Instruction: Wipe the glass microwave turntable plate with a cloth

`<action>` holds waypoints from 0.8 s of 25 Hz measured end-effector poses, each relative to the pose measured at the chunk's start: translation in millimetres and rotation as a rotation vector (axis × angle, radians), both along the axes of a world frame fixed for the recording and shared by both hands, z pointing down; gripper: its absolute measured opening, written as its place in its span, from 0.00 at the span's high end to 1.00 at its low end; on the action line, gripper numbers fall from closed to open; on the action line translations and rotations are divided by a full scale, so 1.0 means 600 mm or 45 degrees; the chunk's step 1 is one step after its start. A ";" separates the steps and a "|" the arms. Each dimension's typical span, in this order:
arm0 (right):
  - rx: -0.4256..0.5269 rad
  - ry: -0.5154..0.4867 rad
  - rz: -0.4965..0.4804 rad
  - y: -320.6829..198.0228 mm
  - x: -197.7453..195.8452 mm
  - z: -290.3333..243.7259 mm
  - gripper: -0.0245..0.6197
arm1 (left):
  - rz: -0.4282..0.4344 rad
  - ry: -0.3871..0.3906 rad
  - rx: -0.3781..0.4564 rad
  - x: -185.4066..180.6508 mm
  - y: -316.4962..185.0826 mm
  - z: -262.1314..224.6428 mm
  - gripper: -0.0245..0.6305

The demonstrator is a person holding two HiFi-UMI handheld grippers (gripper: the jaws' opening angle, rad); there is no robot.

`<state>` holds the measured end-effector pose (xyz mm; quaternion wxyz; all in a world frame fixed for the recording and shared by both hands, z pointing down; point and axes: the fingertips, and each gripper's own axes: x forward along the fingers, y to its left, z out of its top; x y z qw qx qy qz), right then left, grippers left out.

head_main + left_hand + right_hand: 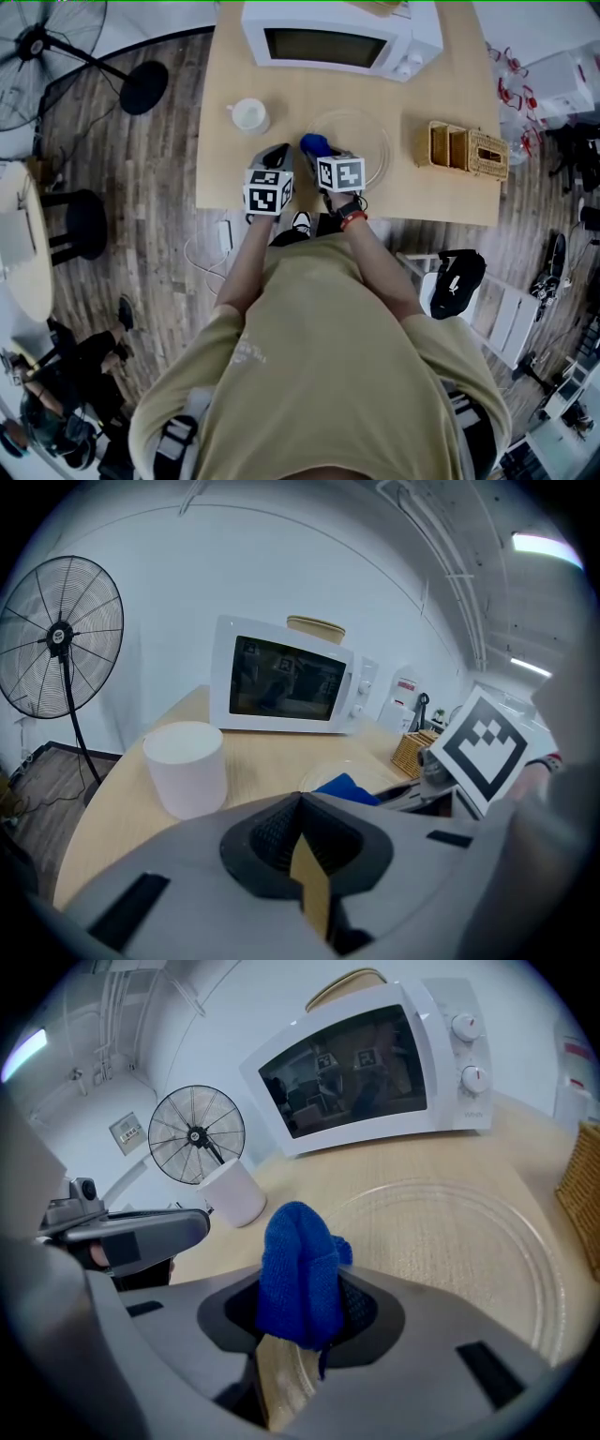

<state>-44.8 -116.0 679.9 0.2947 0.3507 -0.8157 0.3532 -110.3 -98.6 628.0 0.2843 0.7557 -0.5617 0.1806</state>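
Glass plate [450, 1232] is laid flat on the table [441, 94], face up, right in front of the microwave [328, 42]. It's round, so no long axis to speak of. Blue cloth [298, 1269] is bunched into a lump and gripped by the right gripper [298, 1335], jaws clenched on it. The lump's long axis is run along the jaws, w/ the free end pointed fwd twd the microwave. It's held at the plate's near-left edge; whether the glass is actually touched can't be told. Left gripper [302, 829] is closed on nothing, pads pressed together, and is held just beside the right one, off the plate's left side.

Surface is light wood, set over a wood-plank floor [150, 187]. White walls and ceiling strip lights are seen in the gripper views. A standing fan [58, 635] is placed off to the left w/ a black stool [84, 223] near it, and a black bag [455, 279] is seen at the person's right.

On the table a white cup [249, 114] is stood left of the plate, apart from it and ahead of the left gripper. A wicker basket [467, 148] is set to the plate's right, also apart
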 end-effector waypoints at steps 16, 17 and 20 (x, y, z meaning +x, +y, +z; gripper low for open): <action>-0.007 0.024 0.068 -0.007 0.064 0.000 0.73 | 0.070 0.014 0.009 0.048 -0.015 -0.003 0.93; -0.007 0.026 0.074 -0.008 0.068 -0.001 0.73 | 0.076 0.014 0.009 0.052 -0.017 -0.004 0.93; -0.008 0.031 0.091 -0.010 0.080 -0.001 0.73 | 0.100 0.015 0.010 0.064 -0.021 -0.004 0.93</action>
